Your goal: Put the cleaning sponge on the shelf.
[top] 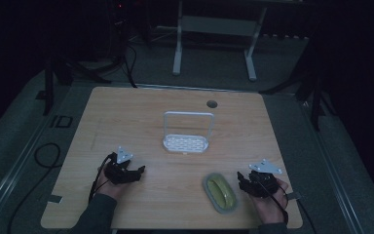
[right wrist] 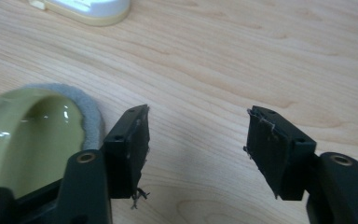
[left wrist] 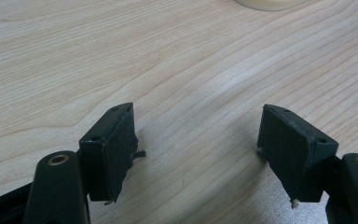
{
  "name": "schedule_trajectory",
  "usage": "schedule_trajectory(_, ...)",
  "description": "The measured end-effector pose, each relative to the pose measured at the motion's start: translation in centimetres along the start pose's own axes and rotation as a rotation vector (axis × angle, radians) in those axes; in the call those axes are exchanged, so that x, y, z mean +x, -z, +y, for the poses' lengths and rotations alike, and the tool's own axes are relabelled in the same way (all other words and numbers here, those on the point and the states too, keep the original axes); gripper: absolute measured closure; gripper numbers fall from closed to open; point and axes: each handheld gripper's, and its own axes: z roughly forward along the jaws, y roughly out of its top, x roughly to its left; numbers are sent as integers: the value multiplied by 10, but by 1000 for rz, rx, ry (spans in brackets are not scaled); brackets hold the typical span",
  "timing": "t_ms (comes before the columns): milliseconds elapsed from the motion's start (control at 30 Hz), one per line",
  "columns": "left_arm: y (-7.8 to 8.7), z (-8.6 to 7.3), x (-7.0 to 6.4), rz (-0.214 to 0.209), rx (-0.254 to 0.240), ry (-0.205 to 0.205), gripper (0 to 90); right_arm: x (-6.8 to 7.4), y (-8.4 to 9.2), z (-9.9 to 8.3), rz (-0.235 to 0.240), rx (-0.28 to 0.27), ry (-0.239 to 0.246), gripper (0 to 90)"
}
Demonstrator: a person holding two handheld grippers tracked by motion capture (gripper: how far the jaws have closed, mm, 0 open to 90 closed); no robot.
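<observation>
A white rack [top: 185, 141] with a tall wire handle stands at the middle of the wooden table [top: 126, 112]. An oval yellow-green dish [top: 220, 191] with a grey rim lies near the front edge, right of centre. My right gripper [top: 241, 179] sits just right of the dish. In the right gripper view its jaws [right wrist: 198, 140] stand open over bare wood, with the dish [right wrist: 32, 135] beside the left jaw and the rack's base [right wrist: 86, 9] farther off. My left gripper [top: 139, 171] rests at the front left, open [left wrist: 196, 140] with nothing between its jaws.
A round cable hole [top: 212, 104] is near the table's far edge. A white metal frame [top: 214, 29] stands on the dark floor beyond the table. Cables [top: 44, 156] lie on the floor at the left. A pale rim [left wrist: 270, 3] shows at the top of the left gripper view.
</observation>
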Motion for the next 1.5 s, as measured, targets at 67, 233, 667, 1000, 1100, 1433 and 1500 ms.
schedule_trajectory(67, 0, 0, 0, -1, 0, -1, 280, 2, 5, 3, -4, 1, 7, 412)
schedule_trajectory(233, 0, 0, 0, -1, 0, -1, 276, 6, 14, 10, -15, -2, 19, 428)
schedule_trajectory(667, 0, 0, 0, -2, 1, -2, 270, 13, 30, 24, -5, 33, 39, 464)
schedule_trajectory(1000, 0, 0, 0, -2, 1, -2, 269, 24, 31, 29, -21, 88, 61, 474)
schedule_trajectory(1100, 0, 0, 0, -2, 1, -2, 269, 25, 31, 30, -4, 99, 39, 476)
schedule_trajectory(1433, 0, 0, 0, -2, 1, -2, 267, 28, 33, 34, 58, 127, -11, 530)
schedule_trajectory(1500, 0, 0, 0, -2, 1, -2, 267, 29, 34, 35, 70, 139, -12, 542)
